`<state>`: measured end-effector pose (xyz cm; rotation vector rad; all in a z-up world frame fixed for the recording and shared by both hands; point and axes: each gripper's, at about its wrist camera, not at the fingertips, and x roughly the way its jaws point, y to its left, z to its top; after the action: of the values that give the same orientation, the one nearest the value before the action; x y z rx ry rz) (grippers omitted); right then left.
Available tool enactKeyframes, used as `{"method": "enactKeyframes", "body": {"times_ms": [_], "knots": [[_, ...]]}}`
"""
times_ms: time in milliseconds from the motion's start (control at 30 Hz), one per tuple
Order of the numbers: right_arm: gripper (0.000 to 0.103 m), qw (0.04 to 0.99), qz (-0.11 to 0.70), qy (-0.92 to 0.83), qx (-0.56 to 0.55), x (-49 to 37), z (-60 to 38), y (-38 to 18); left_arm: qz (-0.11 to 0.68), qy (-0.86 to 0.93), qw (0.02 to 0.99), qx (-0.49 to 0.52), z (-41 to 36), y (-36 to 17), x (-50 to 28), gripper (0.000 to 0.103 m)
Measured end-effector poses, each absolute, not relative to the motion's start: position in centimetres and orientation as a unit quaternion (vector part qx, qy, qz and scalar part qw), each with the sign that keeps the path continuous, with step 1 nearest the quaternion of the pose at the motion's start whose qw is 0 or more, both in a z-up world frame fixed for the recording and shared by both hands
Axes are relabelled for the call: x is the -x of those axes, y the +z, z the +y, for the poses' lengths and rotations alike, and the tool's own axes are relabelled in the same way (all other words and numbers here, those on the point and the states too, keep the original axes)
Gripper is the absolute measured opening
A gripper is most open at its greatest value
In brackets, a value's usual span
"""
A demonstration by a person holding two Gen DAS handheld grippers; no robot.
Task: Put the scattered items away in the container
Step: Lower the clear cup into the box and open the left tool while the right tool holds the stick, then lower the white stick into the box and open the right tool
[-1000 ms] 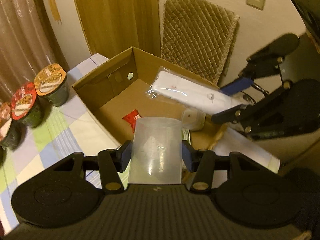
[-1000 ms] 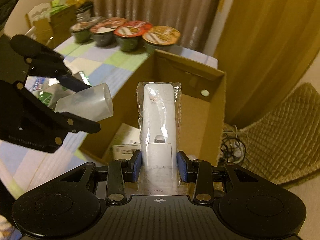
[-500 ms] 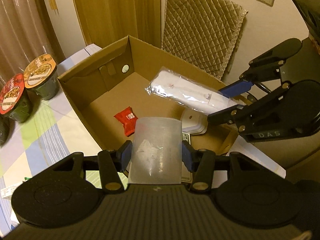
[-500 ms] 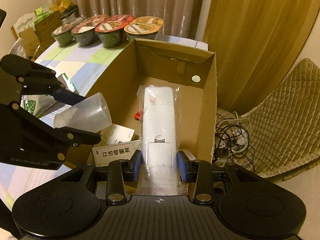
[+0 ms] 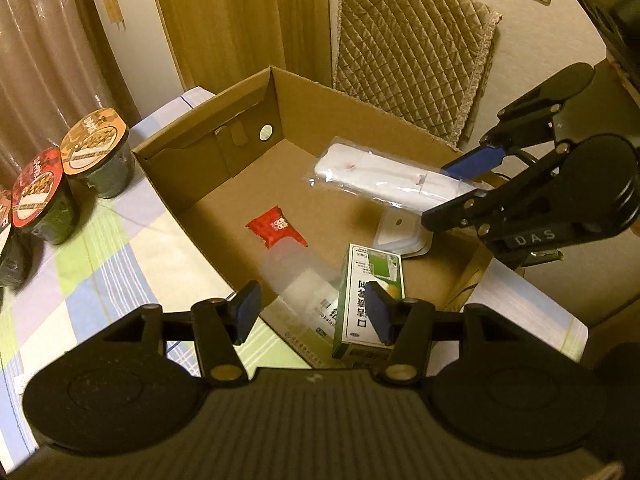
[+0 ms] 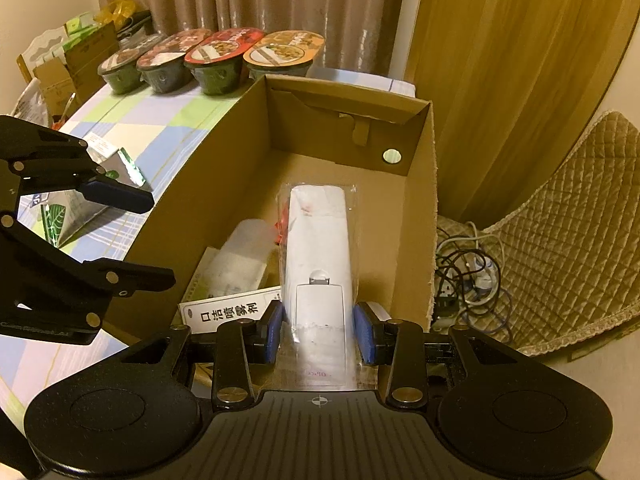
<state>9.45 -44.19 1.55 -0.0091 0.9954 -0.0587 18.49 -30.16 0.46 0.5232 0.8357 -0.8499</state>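
An open cardboard box stands on the checked table. My left gripper hangs open over its near corner. Below it a clear plastic cup shows blurred inside the box, beside a green-and-white carton. My right gripper is shut on a white device sealed in a clear plastic bag, held lengthwise above the box floor. A red packet and a flat white item lie on the bottom. In the right wrist view the cup rests against the left box wall.
Several lidded noodle bowls line the table's far edge. A foil packet lies on the cloth to the left of the box. A quilted chair stands beyond the box, with tangled cables on the floor.
My left gripper has opened and let the clear cup go; it has dropped into the box. Both grippers moved further over the box, the right still carrying the wrapped device.
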Motion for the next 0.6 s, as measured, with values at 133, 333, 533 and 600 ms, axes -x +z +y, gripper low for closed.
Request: {"method": "enactKeyframes", "body": {"times_ms": [133, 333, 533, 600], "knots": [[0.041, 0.878, 0.478, -0.028, 0.007, -9.6, -43.9, 1.5, 0.389, -0.394, 0.797, -0.242, -29.8, 0.5, -18.5, 0.052], [0.041, 0.881, 0.472, -0.032, 0.0, -10.3, -43.7, 1.7, 0.391, -0.392, 0.798, -0.237, -29.4, 0.5, -18.7, 0.052], [0.064, 0.886, 0.46, -0.045, -0.021, -11.1, -44.3, 1.7, 0.393, -0.39, 0.801, -0.227, -28.9, 0.7, -19.0, 0.06], [0.084, 0.893, 0.446, -0.049, -0.018, -10.8, -44.3, 1.9, 0.393, -0.389, 0.802, -0.228, -28.7, 0.6, -19.0, 0.06]]}}
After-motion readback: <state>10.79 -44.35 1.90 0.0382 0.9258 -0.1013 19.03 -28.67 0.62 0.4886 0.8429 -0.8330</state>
